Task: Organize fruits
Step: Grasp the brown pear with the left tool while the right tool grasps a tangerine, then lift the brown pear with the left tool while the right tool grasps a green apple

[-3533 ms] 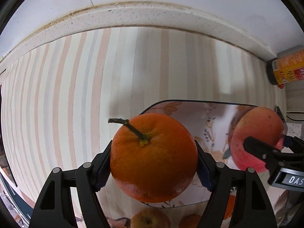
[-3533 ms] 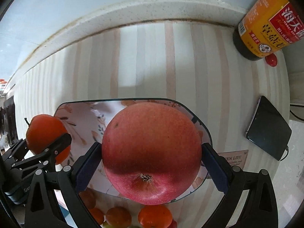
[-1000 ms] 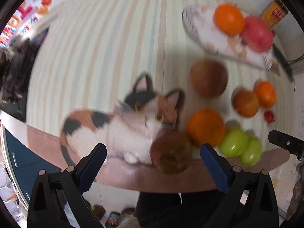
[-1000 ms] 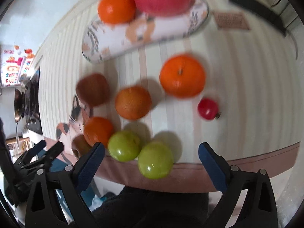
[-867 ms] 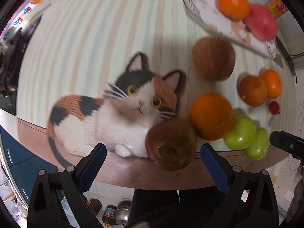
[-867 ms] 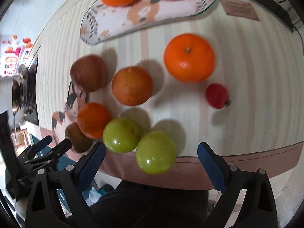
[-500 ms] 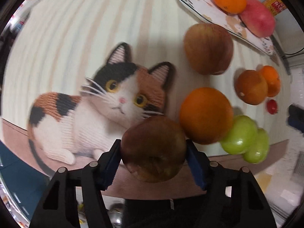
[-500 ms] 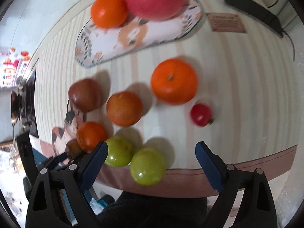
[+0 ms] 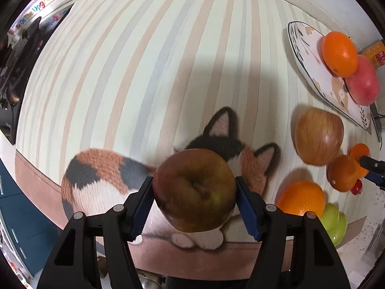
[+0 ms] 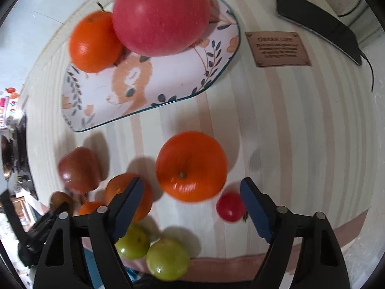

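My left gripper points down over the cat picture on the mat and is shut on a brown-red apple. My right gripper hovers over the loose fruit with its jaws closing. A large orange lies just beyond its fingertips, and the pads do not touch it. The floral plate holds an orange and a red apple. On the mat lie another apple, a second orange, a cherry tomato and two green fruits.
The striped mat ends at a brown border by the table's front edge. A black flat device and a leather label lie at the far right. A bottle stands behind the plate.
My left gripper has shut on the brown-red apple. The right gripper has moved in over the large orange, its jaws narrower than before.
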